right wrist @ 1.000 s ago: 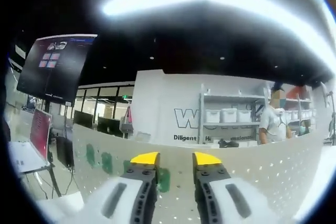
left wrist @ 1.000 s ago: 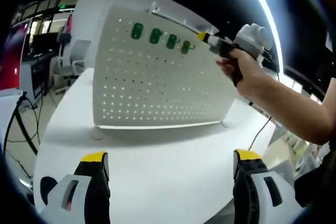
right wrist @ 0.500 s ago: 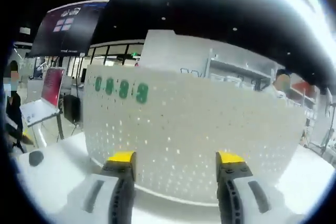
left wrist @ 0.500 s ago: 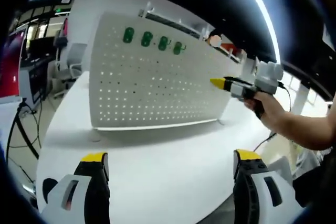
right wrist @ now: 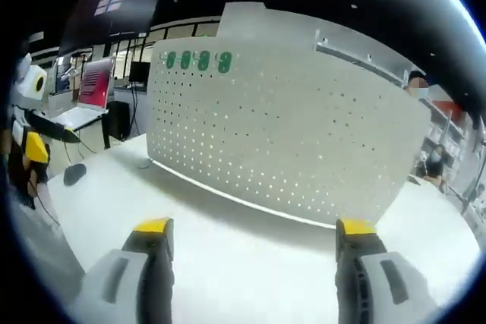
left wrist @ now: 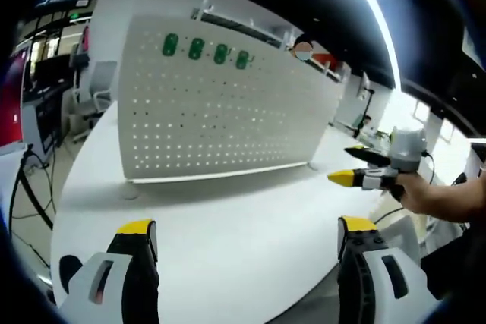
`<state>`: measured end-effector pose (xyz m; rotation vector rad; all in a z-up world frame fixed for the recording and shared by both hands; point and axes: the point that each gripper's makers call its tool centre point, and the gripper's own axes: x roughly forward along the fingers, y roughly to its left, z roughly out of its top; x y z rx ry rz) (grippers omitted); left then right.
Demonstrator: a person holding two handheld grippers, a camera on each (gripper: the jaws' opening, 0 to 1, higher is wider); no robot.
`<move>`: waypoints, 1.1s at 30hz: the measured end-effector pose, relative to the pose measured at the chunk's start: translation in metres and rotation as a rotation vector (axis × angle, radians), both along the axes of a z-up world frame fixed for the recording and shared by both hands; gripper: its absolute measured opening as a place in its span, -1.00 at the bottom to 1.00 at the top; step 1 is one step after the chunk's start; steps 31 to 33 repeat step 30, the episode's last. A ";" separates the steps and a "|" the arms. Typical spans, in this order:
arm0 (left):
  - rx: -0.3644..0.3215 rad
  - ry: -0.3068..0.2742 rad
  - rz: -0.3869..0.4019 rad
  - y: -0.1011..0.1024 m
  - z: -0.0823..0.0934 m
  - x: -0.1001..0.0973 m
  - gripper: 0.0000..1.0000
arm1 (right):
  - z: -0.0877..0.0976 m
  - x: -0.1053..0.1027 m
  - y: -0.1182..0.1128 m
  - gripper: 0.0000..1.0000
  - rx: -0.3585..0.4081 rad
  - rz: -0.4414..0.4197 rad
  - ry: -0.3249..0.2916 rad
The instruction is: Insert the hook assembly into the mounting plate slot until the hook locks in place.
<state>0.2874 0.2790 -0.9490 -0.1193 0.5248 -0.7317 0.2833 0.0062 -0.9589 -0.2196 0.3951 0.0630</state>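
Note:
A white perforated mounting plate point(left wrist: 220, 104) stands upright on the white table point(left wrist: 228, 210). Several green hooks point(left wrist: 206, 51) hang in a row near its top left. In the left gripper view my left gripper point(left wrist: 247, 225) is open over the near table, nothing between its yellow-tipped jaws. The right gripper point(left wrist: 351, 165) comes in from the right, held by a hand, low and well off the plate. In the right gripper view my right gripper point(right wrist: 254, 225) is open wide and empty, facing the plate point(right wrist: 288, 127) and the green hooks point(right wrist: 197, 60). The left gripper point(right wrist: 53, 140) shows at the left edge.
A small black object point(right wrist: 74, 174) lies on the table near its left end, also seen as the black object point(left wrist: 70, 267) by my left jaw. A red screen point(right wrist: 95, 85) and a desk stand beyond the table. A person point(left wrist: 304, 49) shows behind the plate.
The right gripper drew back from the plate's top row of hooks, dropped to table height at the right, and its jaws spread wide. The left gripper's jaws stayed open.

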 end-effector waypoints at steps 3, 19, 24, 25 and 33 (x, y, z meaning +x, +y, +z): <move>0.002 0.002 -0.005 -0.003 -0.001 -0.005 1.00 | -0.012 -0.019 -0.001 0.76 0.002 -0.007 0.037; 0.007 0.010 -0.029 -0.010 -0.005 -0.028 1.00 | -0.037 -0.077 0.004 0.91 -0.040 0.025 0.130; 0.007 0.009 -0.028 -0.008 -0.004 -0.031 1.00 | -0.036 -0.083 0.003 0.92 -0.049 0.024 0.135; 0.009 0.010 -0.027 -0.007 -0.004 -0.031 1.00 | -0.035 -0.084 0.002 0.90 -0.047 0.019 0.131; 0.010 0.013 -0.023 -0.005 -0.005 -0.033 1.00 | -0.032 -0.086 0.003 0.87 -0.057 0.022 0.115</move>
